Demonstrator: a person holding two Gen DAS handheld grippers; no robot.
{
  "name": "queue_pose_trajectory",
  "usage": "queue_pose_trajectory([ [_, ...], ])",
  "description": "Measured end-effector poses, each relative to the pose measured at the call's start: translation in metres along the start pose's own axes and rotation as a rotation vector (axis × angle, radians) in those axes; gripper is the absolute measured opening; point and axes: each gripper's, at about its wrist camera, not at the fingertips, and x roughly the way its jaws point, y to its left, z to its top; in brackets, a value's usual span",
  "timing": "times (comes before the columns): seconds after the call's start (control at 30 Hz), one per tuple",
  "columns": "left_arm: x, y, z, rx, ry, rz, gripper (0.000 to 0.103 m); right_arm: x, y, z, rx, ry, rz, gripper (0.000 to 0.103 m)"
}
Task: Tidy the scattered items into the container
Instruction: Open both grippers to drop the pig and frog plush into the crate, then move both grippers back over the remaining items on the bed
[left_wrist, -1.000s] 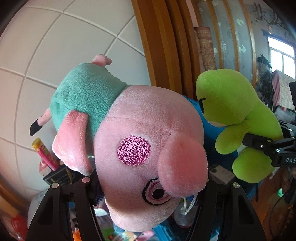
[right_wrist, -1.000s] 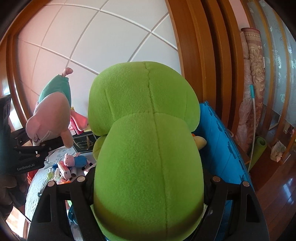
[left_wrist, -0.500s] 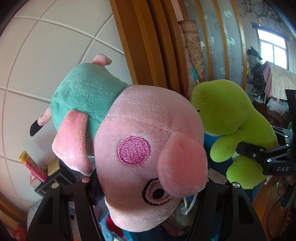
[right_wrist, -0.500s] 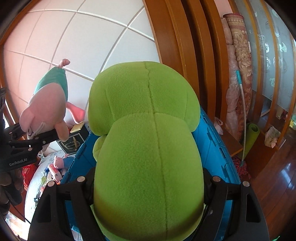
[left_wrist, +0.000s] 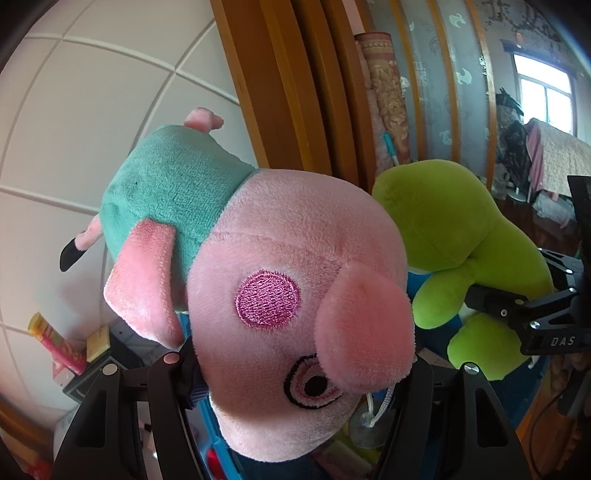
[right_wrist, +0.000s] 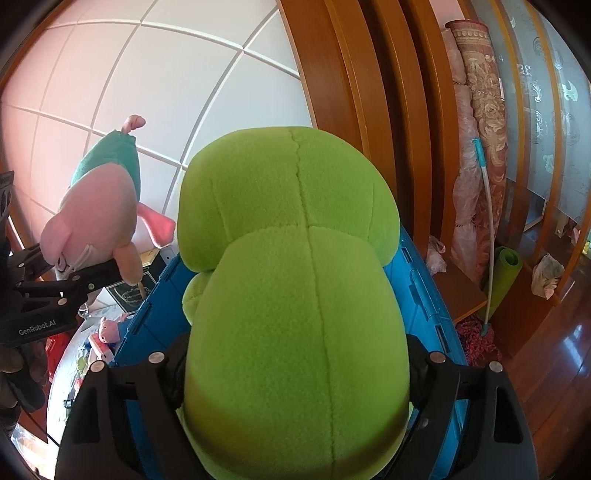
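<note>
Left wrist view: left gripper (left_wrist: 295, 373) is clamped on the pink pig plush (left_wrist: 291, 295), fingers pressing both sides of its head. Pig hangs upside down, teal body (left_wrist: 173, 195) pointing up and away toward the white panelled wall (left_wrist: 92, 92). Just to its right, the green plush (left_wrist: 450, 229) sits pinched in the right gripper (left_wrist: 517, 314), close beside the pig; can't tell if the two toys touch.

Right wrist view: right gripper (right_wrist: 295, 373) is clenched around the green plush (right_wrist: 291, 288), fingers sunk into its lower body, both toys held in the air. Blue container (right_wrist: 424, 295) lies directly under and behind the green plush; its right wall and left rim show on either side. Left gripper (right_wrist: 70, 284) with the pig (right_wrist: 92, 218) is over the container's left edge. A small pig toy (right_wrist: 109, 328) and other clutter lie on the surface (right_wrist: 70, 354) beside the container's left wall. Mop (right_wrist: 487, 236) and rolled green mat (right_wrist: 506, 273) lean by the wooden frame (right_wrist: 369, 110) on the right.
</note>
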Motion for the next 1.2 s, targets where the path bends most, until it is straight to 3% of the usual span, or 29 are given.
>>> queue_pose_trajectory([
  [0.03, 0.003, 0.000, 0.002, 0.001, 0.006, 0.005, 0.074, 0.002, -0.003, 0.003, 0.014, -0.005, 0.005, 0.103],
  [0.1, 0.017, -0.003, 0.005, 0.028, 0.057, 0.013, 0.088, 0.011, -0.007, 0.007, 0.018, 0.016, 0.009, 0.103],
  [0.27, 0.027, -0.002, -0.001, 0.028, 0.082, 0.014, 0.096, 0.015, -0.006, 0.007, -0.004, 0.024, 0.033, 0.103],
  [0.73, 0.003, 0.023, -0.017, -0.028, 0.092, 0.048, 0.097, 0.002, 0.009, 0.001, -0.016, 0.011, 0.052, 0.103],
  [1.2, -0.045, 0.059, -0.071, -0.101, 0.117, 0.105, 0.097, -0.010, 0.076, -0.016, -0.116, 0.006, 0.121, 0.103],
])
